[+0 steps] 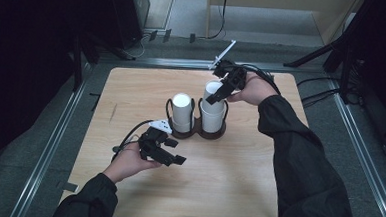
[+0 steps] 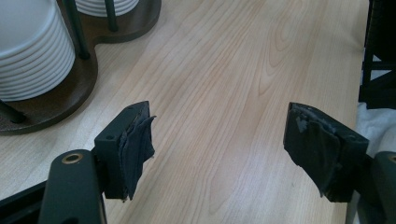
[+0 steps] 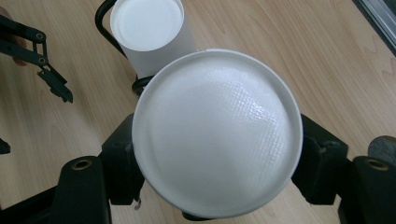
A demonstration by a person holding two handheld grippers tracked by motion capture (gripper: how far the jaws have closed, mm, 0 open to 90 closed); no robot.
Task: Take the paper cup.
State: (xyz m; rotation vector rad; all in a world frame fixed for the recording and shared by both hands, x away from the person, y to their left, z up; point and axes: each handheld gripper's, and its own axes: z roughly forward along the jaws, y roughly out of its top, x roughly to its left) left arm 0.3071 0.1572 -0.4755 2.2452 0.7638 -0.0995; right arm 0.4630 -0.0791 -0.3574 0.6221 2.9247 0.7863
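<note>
Brown holder with 2 white cup stacks, right gripper clamping top cup, left gripper open, empty

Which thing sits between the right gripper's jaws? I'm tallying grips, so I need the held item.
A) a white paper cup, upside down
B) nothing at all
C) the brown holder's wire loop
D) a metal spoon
A: in the right gripper view the right gripper has its jaws on either side of a bottom-up white cup.
</note>
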